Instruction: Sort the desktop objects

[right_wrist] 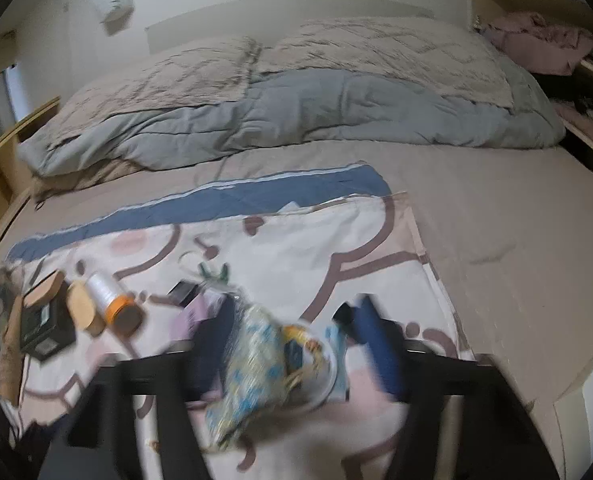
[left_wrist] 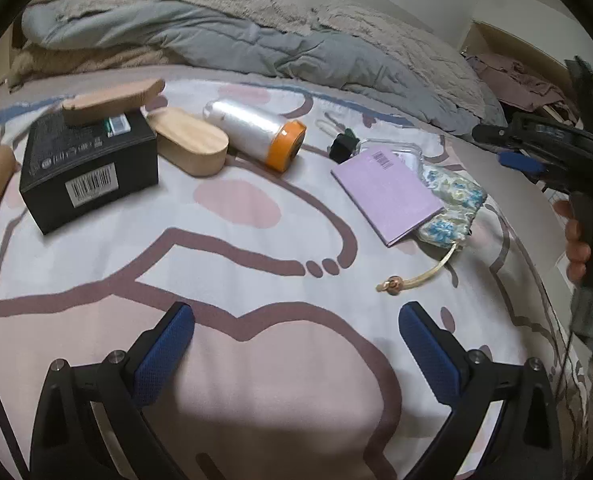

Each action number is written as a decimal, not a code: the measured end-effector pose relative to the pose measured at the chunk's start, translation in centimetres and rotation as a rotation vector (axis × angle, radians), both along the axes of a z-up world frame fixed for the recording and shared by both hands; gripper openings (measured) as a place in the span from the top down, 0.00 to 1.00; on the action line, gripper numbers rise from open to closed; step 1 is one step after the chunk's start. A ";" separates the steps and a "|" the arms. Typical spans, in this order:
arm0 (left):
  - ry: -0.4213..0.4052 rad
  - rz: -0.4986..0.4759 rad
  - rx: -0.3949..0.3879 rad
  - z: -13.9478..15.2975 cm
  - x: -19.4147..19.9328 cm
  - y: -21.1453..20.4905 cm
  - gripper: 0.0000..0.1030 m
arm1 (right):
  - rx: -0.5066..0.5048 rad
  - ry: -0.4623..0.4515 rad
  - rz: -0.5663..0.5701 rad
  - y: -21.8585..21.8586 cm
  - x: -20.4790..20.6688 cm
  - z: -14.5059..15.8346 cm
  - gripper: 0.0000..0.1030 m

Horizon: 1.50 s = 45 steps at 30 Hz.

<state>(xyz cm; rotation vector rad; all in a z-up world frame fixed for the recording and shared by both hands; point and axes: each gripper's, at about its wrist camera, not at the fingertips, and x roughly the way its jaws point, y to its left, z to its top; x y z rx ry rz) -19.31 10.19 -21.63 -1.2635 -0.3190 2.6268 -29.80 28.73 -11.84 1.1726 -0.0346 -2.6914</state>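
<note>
The left wrist view shows my left gripper (left_wrist: 298,320) open and empty above the patterned sheet (left_wrist: 256,380). Beyond it lie a black box (left_wrist: 88,168) with a wooden lid (left_wrist: 112,100) on top, an oval wooden box (left_wrist: 192,144), a clear film roll with an orange end (left_wrist: 256,132), a black binder clip (left_wrist: 342,146), a lilac notebook (left_wrist: 392,192) and a floral pouch (left_wrist: 452,204) tucked under the notebook's edge. My right gripper (left_wrist: 500,146), held by a hand (left_wrist: 576,240), hovers just right of the pouch. In the blurred right wrist view the pouch (right_wrist: 264,352) shows between my right gripper's (right_wrist: 292,304) parted fingers, not clamped.
A cord with a metal bead (left_wrist: 394,285) trails from the pouch. Rumpled grey and beige bedding (right_wrist: 276,112) is piled at the far side of the bed. Plain beige mattress (right_wrist: 516,240) stretches right of the sheet. Wooden shelves with clothes (right_wrist: 544,40) stand at the right.
</note>
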 end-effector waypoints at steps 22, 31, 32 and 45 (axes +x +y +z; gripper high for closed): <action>0.009 0.024 -0.035 1.0 0.2 -1.0 0.00 | -0.138 -0.251 0.352 -7.2 0.0 -7.9 0.91; 0.124 0.052 -0.025 4.5 0.6 -2.7 0.00 | -0.167 -0.287 0.501 -7.8 8.2 -5.4 0.92; 0.128 0.051 -0.026 4.6 0.6 -2.7 0.00 | -0.181 -0.268 0.497 -7.3 8.2 -4.6 0.92; 0.126 -0.053 -0.068 3.1 1.0 -0.1 0.00 | -0.198 -0.248 0.210 -4.5 -2.8 -5.9 0.91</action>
